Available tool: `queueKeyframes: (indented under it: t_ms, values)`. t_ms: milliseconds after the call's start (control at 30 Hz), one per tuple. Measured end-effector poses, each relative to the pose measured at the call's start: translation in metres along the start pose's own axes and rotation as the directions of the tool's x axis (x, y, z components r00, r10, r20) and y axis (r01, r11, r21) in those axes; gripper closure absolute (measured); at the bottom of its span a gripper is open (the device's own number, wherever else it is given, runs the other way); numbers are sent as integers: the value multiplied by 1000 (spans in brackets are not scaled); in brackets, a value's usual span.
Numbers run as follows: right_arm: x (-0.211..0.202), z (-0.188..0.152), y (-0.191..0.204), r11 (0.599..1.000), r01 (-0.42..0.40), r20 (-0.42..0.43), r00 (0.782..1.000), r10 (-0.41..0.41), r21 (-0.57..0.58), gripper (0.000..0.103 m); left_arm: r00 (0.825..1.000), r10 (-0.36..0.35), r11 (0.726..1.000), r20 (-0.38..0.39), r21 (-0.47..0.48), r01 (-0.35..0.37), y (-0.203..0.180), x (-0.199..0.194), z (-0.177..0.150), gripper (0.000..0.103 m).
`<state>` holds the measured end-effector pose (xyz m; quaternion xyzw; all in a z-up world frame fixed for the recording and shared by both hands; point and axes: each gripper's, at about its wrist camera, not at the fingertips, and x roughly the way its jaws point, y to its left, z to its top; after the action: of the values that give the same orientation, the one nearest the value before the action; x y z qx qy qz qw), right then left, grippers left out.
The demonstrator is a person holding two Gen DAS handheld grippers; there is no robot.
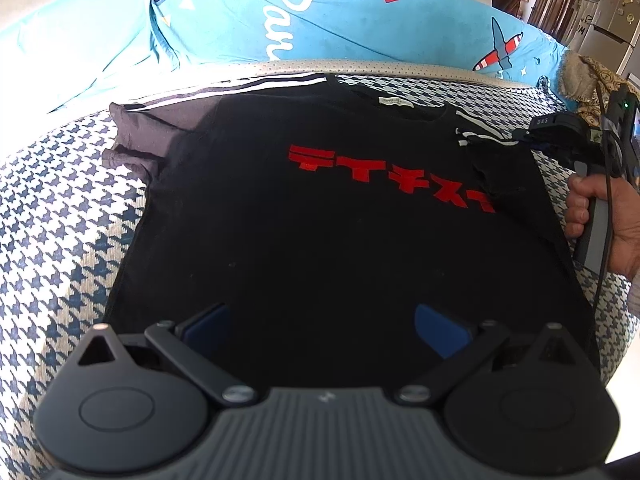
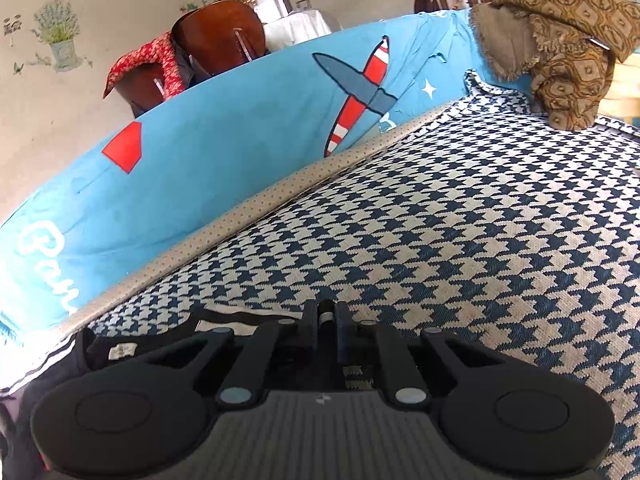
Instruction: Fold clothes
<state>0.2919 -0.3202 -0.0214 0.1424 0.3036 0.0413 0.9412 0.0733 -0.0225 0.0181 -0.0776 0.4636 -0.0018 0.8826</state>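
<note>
The houndstooth sofa seat (image 1: 60, 216) carries a black T-shirt (image 1: 320, 240) with red lettering, spread front-up across most of the cushion, its collar toward the back edge where the blue printed cover (image 1: 224, 20) rises. The left sleeve (image 1: 136, 136) lies out flat toward the seat's left side; the right sleeve (image 1: 496, 160), with its white stripes, is turned in over the chest, so one side fold seems to be in place or in the making.

The shirt looks light, limp cotton: it will drape and slide over the woven seat and keep no shape when lifted. Hems, shoulder seams and sleeve ends look the best places to grip, pinching a thin layer at an edge.

The right tongs (image 2: 326, 316) are pressed together near the shirt's right shoulder by the back edge. A dark strip sits between the tips, probably striped sleeve cloth, though the view is too cramped to be sure. A hand (image 1: 600, 220) grips that handle at the seat's right side.

The left tongs (image 1: 320, 324) are spread wide, holding nothing, poised over the shirt's lower half near the front edge.
</note>
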Motion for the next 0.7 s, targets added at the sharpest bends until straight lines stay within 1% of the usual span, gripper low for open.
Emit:
queueKeyframes:
  t_ms: [200, 267, 533, 700]
  values:
    - [5, 3, -2, 999, 20, 5, 1000, -20, 46, 92, 1000, 4, 1000, 3, 7, -4, -1, 1, 1, 0]
    - [-4, 4, -1, 999, 13, 7, 1000, -13, 50, 90, 1000, 4, 1000, 9, 3, -4, 0, 0, 2, 0]
    - [-36, 7, 3, 998, -14, 13, 1000, 13, 61, 89, 1000, 6, 1000, 30, 6, -6, 0, -5, 3, 0]
    - [-54, -11, 21, 997, -62, -73, 996, 59, -40, 88, 999, 16, 1000, 33, 19, -16, -1, -8, 1, 0]
